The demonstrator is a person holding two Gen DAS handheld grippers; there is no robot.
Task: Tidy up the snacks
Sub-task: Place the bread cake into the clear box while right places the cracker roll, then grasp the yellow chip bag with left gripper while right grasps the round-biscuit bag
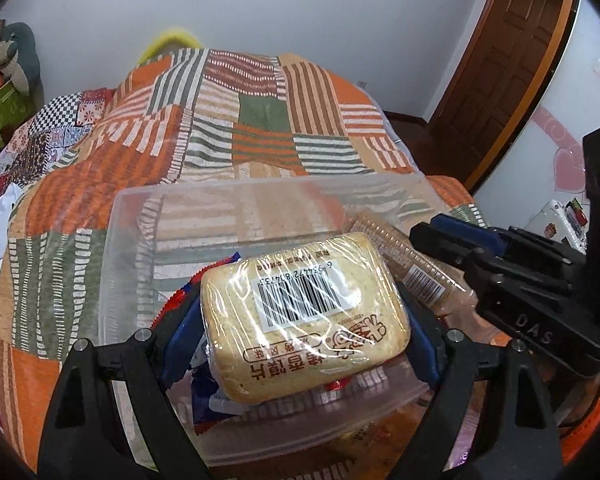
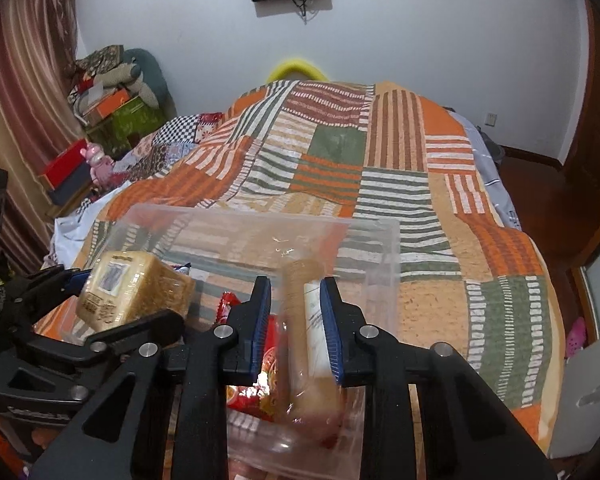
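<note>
My left gripper [image 1: 300, 320] clamped a wrapped bread pack [image 1: 306, 318], barcode 6934472874731; my right gripper [image 2: 294, 320] pinched a biscuit sleeve [image 2: 306, 320] over the clear tub [image 1: 132, 216].

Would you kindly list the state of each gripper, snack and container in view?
Left gripper: shut on bread pack.
Bread pack: held above the bin, barcode up.
Right gripper: around the cracker sleeve, grip unclear.
Cracker sleeve: blurred, between the fingers.
Clear bin: open, on the bedspread.
</note>
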